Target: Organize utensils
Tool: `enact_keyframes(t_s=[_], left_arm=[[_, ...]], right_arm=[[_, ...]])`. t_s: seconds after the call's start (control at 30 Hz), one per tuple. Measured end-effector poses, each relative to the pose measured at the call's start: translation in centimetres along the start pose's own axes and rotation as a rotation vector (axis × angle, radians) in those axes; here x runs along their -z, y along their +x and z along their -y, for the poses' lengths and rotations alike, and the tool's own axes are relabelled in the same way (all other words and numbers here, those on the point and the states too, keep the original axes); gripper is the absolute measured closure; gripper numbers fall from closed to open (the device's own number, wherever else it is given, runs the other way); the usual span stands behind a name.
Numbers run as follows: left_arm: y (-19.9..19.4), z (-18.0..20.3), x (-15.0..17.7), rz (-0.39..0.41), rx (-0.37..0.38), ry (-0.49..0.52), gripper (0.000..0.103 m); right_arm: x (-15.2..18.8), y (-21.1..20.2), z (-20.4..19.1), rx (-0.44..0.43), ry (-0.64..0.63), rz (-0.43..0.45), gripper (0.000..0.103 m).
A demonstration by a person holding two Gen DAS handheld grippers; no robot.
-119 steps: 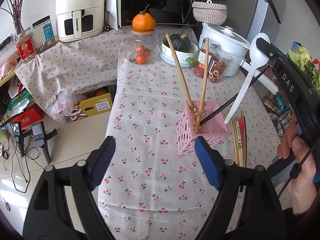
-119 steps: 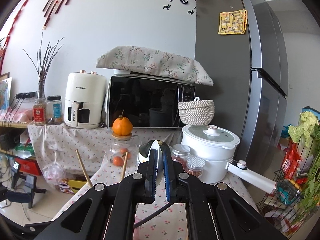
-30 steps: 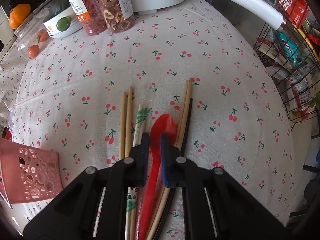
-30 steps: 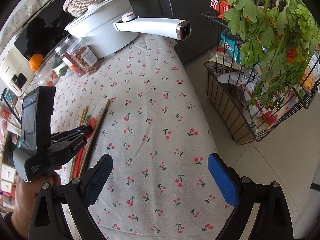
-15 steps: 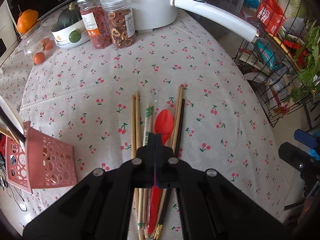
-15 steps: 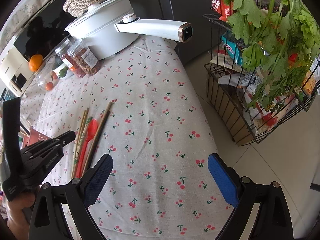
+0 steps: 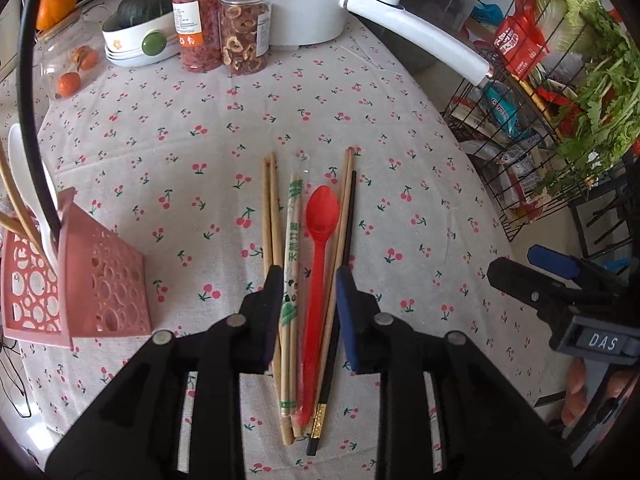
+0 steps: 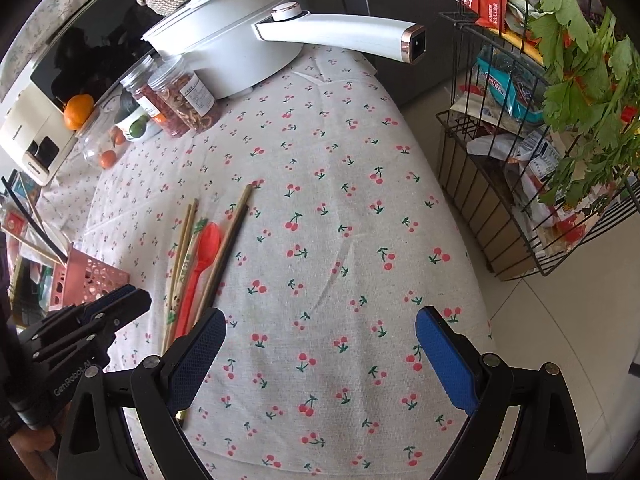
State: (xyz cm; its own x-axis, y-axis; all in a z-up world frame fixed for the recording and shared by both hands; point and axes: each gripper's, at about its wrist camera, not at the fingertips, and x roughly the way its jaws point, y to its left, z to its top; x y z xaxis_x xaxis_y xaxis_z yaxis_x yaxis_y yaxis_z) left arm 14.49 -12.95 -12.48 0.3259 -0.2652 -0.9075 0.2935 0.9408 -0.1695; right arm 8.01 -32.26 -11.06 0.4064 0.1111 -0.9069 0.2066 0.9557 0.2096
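Note:
A red plastic spoon (image 7: 320, 236) lies on the cherry-print tablecloth among wooden chopsticks (image 7: 269, 216), a paper-wrapped pair (image 7: 293, 236) and a black chopstick (image 7: 349, 216). My left gripper (image 7: 306, 280) hovers open over their handles, jaws straddling the wrapped pair and the spoon. A pink perforated basket (image 7: 80, 280) at the left holds a white spoon (image 7: 24, 184), chopsticks and a black utensil. My right gripper (image 8: 320, 340) is open and empty over bare cloth, to the right of the spoon (image 8: 204, 248) and the basket (image 8: 88, 276).
Two snack jars (image 7: 220, 36), a bowl with a squash (image 7: 138, 28) and a white pot with a long handle (image 7: 416, 40) stand at the back. A wire rack with greens and packets (image 7: 560, 92) stands off the table's right edge.
My left gripper was shut over the red spoon half a second ago; now its jaws stand apart over the utensils. The right gripper has barely moved.

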Motion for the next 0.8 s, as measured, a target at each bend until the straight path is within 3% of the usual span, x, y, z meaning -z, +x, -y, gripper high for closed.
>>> enact_keyframes(t_s=[0.1,0.23,0.5,0.6,0.8], left_arm=[[2.0,-0.4,-0.7,-0.029,-0.004,-0.025,0.075],[3.9,0.0,-1.9,-0.029,-0.023,-0.011,0.094],[6.4,0.2,-3.4,-0.073,-0.075,-0.011,0.094],[6.7,0.5,-3.7,-0.08,-0.092,0.003,0.088],[6.7,1.7,-3.7,-0.067,-0.159,0.058,0.092]], right_arm=[[0.2,0.2,-0.2,0.008,-0.014,-0.007,0.006],[-0.1,0.5,0.0,0.017,-0.025,-0.008,0.006],[-0.6,1.0,0.8,0.018,-0.02,-0.021,0.006],[-0.5,1.1,1.0,0.018,-0.02,-0.025,0.006],[-0.4,1.1,1.0,0.02,-0.016,-0.03,0.006]])
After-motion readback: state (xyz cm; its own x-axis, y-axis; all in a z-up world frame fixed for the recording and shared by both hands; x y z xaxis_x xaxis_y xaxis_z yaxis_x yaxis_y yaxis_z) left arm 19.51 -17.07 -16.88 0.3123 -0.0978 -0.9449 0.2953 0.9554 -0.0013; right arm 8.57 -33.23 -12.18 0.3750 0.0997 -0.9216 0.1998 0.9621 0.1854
